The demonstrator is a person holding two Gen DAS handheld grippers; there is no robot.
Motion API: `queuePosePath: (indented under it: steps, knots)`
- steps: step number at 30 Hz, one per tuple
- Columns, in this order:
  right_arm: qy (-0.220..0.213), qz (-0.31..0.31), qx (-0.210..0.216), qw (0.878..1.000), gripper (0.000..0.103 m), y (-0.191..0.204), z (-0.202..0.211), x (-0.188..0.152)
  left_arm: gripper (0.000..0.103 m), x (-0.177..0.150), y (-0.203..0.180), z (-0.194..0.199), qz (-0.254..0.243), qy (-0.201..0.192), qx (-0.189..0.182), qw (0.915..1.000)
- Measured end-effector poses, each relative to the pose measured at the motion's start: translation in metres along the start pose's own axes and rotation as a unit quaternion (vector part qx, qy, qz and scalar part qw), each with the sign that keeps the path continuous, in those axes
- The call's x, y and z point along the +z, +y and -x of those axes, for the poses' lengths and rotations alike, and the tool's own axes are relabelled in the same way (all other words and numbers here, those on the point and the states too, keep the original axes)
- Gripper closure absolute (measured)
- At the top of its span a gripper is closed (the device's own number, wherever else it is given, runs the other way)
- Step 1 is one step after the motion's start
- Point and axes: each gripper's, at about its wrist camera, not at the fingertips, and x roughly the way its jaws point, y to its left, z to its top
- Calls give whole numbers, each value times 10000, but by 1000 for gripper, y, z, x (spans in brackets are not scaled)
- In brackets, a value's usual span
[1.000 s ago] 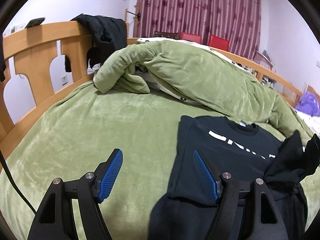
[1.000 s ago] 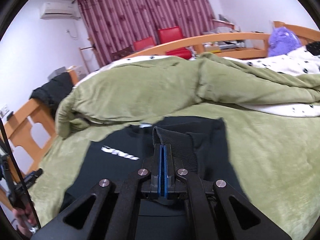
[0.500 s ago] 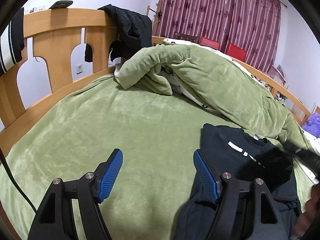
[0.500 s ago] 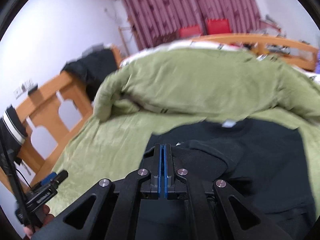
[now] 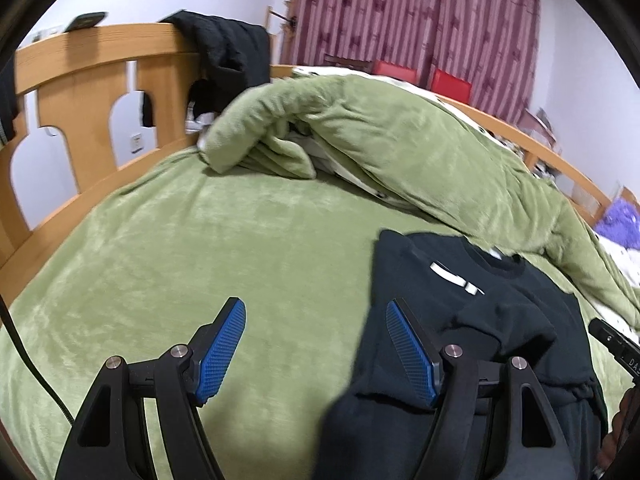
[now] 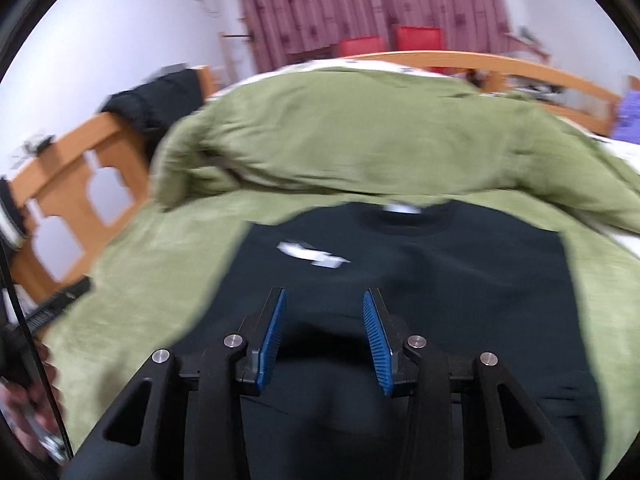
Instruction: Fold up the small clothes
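A black sweatshirt [image 5: 500, 320] with white chest lettering lies on the green bedspread [image 5: 240, 264], collar toward the far side. Its right sleeve lies folded across the chest. My left gripper [image 5: 316, 336] is open and empty, hovering at the shirt's left edge; its right finger is over the black cloth. In the right wrist view the sweatshirt [image 6: 460, 272] fills the middle. My right gripper [image 6: 325, 324] is open above the shirt's lower chest, holding nothing. That view is blurred by motion.
A bunched green quilt [image 5: 400, 152] lies along the far side of the bed. A wooden headboard [image 5: 100, 64] with a black jacket [image 5: 228, 52] draped over it stands at the left. Maroon curtains and red chairs are behind.
My right gripper has opened and let go of the sleeve, which now lies across the shirt's chest. The left gripper stayed open near the shirt's left edge.
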Motion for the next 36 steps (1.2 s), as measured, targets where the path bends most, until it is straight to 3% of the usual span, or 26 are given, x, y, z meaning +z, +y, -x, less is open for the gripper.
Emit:
queuePosePath:
  steps: [6, 11, 19, 22, 29, 36]
  knots:
    - [172, -275, -1053, 9939, 63, -102, 19, -35, 32, -15, -37, -15, -239, 256, -276, 9990]
    - [272, -595, -1330, 9890, 63, -156, 20, -63, 32, -30, -72, -29, -642, 417, -282, 9967]
    - [439, -641, -1309, 9883, 64, -181, 13, -74, 32, -62, -118, -46, -1243, 736, -640, 9874]
    - [485, -607, -1358, 9877, 64, -189, 11, -82, 32, -72, -130, -54, -1487, 796, -519, 9843]
    - [542, -914, -1250, 9864, 64, -213, 3, -90, 49, -78, -138, -73, -1542, 879, -307, 9836]
    - [522, -783, -1308, 9869, 63, -215, -4, -91, 59, -79, -136, -87, -1495, 1005, -262, 9833]
